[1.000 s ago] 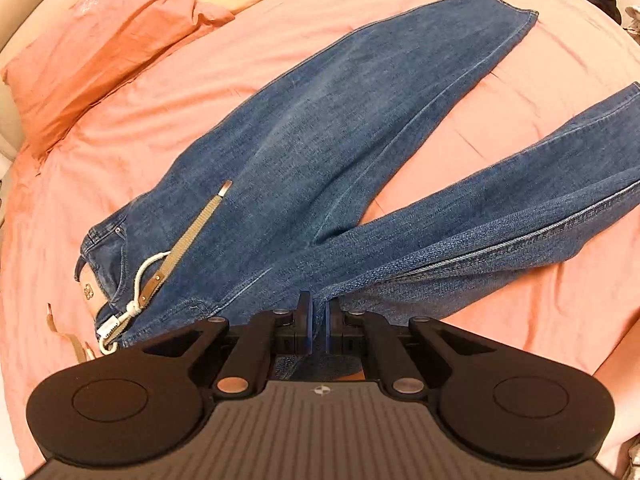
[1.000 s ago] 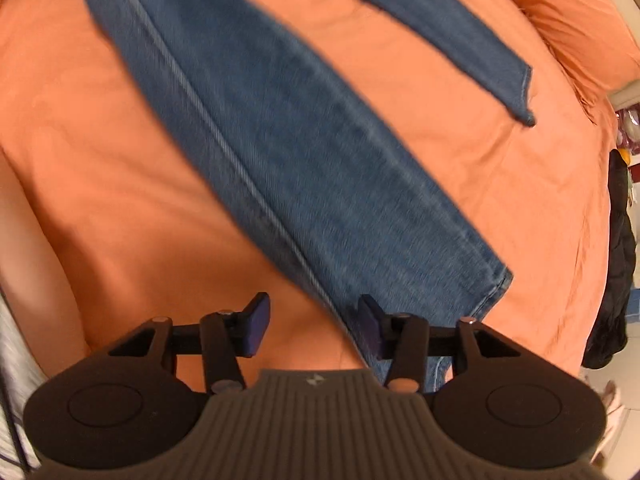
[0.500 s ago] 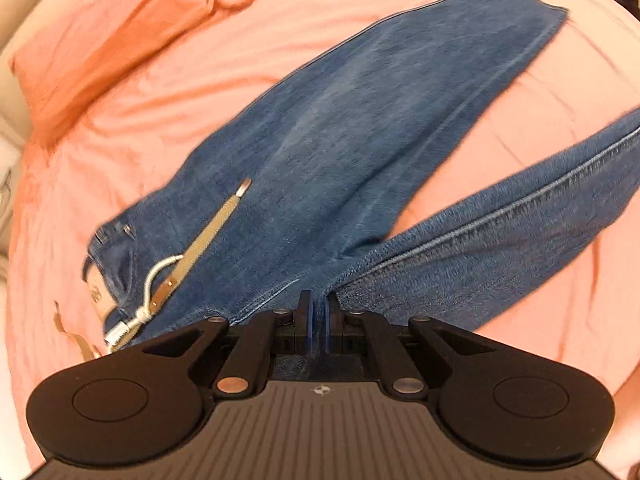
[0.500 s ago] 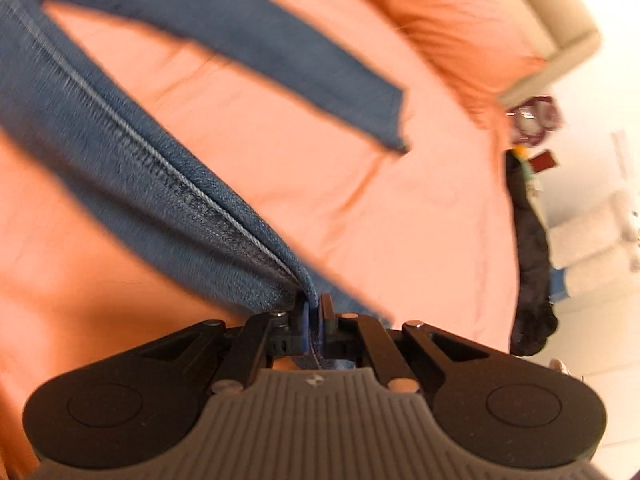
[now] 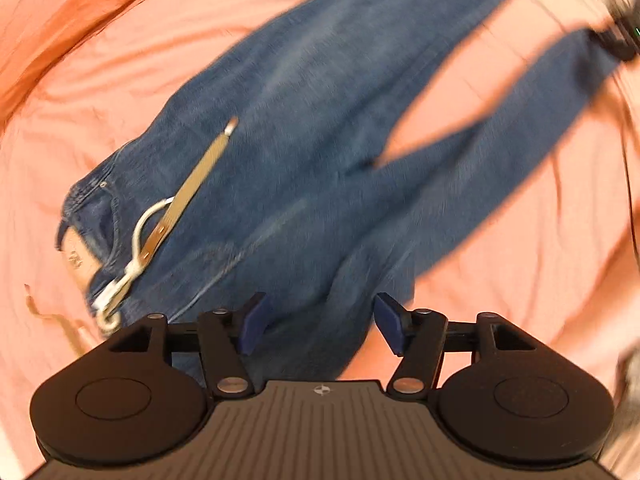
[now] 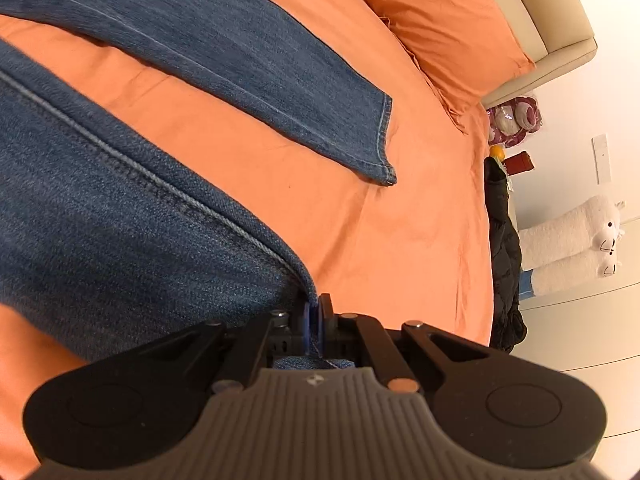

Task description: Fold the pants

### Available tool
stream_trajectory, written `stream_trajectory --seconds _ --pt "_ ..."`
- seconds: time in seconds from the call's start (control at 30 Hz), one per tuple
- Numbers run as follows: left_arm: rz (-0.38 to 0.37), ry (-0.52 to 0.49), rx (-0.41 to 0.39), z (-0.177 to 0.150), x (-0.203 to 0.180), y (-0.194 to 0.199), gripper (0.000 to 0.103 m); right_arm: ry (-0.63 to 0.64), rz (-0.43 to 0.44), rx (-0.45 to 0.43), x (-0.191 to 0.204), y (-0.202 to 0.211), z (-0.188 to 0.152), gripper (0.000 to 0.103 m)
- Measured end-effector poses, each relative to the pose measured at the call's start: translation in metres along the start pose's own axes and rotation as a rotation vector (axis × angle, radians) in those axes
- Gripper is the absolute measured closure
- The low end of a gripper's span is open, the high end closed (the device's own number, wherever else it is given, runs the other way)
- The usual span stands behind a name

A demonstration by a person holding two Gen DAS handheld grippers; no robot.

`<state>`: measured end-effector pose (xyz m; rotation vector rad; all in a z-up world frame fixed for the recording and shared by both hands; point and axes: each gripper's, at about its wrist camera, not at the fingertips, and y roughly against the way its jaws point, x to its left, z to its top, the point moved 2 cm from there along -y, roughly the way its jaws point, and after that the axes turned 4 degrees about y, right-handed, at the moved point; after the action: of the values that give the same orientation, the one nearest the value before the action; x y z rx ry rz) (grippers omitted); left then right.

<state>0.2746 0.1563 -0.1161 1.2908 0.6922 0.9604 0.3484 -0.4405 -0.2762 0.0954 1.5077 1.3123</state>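
Orange bedsheet [image 6: 400, 240] covers the bed, wrinkled toward its far edge; a matching orange pillow [image 6: 452, 28] lies at the head corner against a beige headboard [image 6: 540, 12]. Dark jacket [image 6: 504, 248] hangs off the bed's side edge. Beyond it, a white plush toy [image 6: 568, 240] lies on the pale floor, near a pink bag [image 6: 516, 120].

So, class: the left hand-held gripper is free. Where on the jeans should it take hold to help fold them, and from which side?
Probably the thick waistband of the jeans, from above. It is the stiff end opposite the leg hem clamped in the right hand-held gripper. Stay clear of the loose belt. The left hand-held gripper is opening over the seat, pressing nothing.
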Motion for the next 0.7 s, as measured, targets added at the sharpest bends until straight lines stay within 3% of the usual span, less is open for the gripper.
stream_trajectory --seconds 0.1,0.3,0.47,0.6,0.7 --pt "0.024 -0.084 0.072 -0.027 -0.007 0.003 0.032 0.009 -0.001 0.009 0.002 -0.005 0.005 0.103" --pt "0.001 -0.119 0.2 -0.063 -0.019 -0.013 0.033 0.005 -0.012 0.024 0.004 -0.005 0.013 0.103" --pt "0.011 -0.051 0.252 -0.059 -0.024 -0.042 0.032 -0.001 -0.022 0.033 0.004 -0.001 0.013 0.103" --pt "0.081 0.012 0.249 -0.05 -0.018 -0.065 0.032 0.003 -0.028 0.031 0.004 0.007 0.009 0.103" --pt "0.123 -0.011 0.236 -0.048 -0.022 -0.075 0.032 -0.007 -0.024 0.027 0.0 0.013 0.004 0.103"
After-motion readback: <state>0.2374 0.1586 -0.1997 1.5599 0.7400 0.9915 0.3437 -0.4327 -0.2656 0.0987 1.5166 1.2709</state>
